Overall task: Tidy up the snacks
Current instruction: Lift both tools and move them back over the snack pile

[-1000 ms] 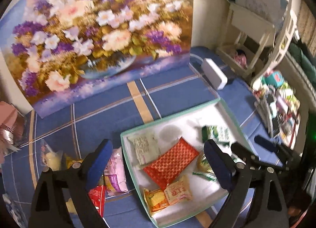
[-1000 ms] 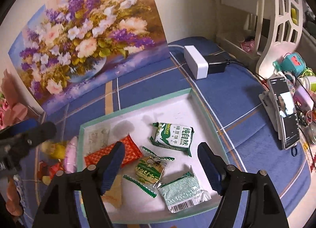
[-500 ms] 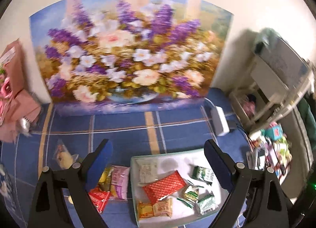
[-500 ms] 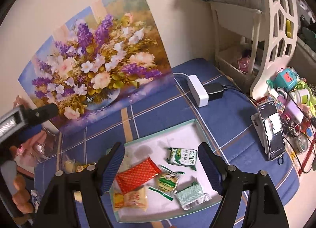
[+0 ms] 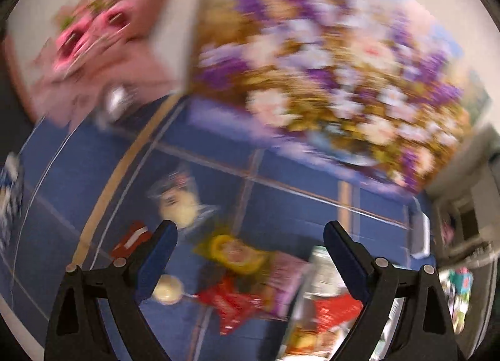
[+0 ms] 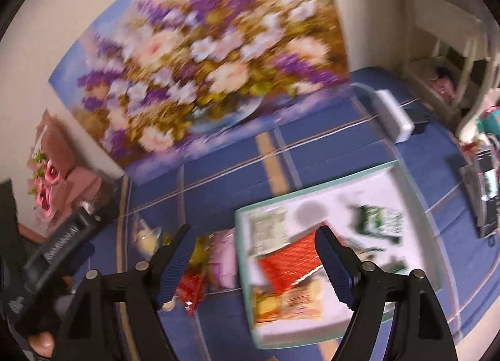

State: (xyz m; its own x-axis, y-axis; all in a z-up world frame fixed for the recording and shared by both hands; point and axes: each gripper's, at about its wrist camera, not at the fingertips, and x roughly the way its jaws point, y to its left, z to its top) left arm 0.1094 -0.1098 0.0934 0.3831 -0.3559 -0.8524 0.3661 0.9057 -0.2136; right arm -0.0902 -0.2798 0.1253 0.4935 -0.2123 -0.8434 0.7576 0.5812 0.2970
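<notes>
Both views are blurred by motion. A white tray with a green rim [image 6: 315,201] lies on the blue cloth and holds several snack packets, among them a red one [image 6: 290,264] and a green one [image 6: 379,219]. Loose snacks lie left of the tray: a yellow packet [image 5: 237,254], a red packet [image 5: 231,304], a pink packet [image 5: 289,279] and a clear bag [image 5: 178,205]. My left gripper [image 5: 250,248] is open and empty above the loose snacks. My right gripper [image 6: 253,254] is open and empty above the tray's left edge.
A flower painting [image 6: 206,58] leans on the wall behind. A pink bouquet [image 5: 103,33] stands at the left. A white power strip [image 6: 395,117] lies at the back right, a phone on a stand [image 6: 486,192] at the right, a white shelf [image 6: 450,45] beyond.
Both grippers have lifted well away from the tray, then swung left. The left view now looks over the loose snacks beside the tray. Both jaws stay open and empty.
</notes>
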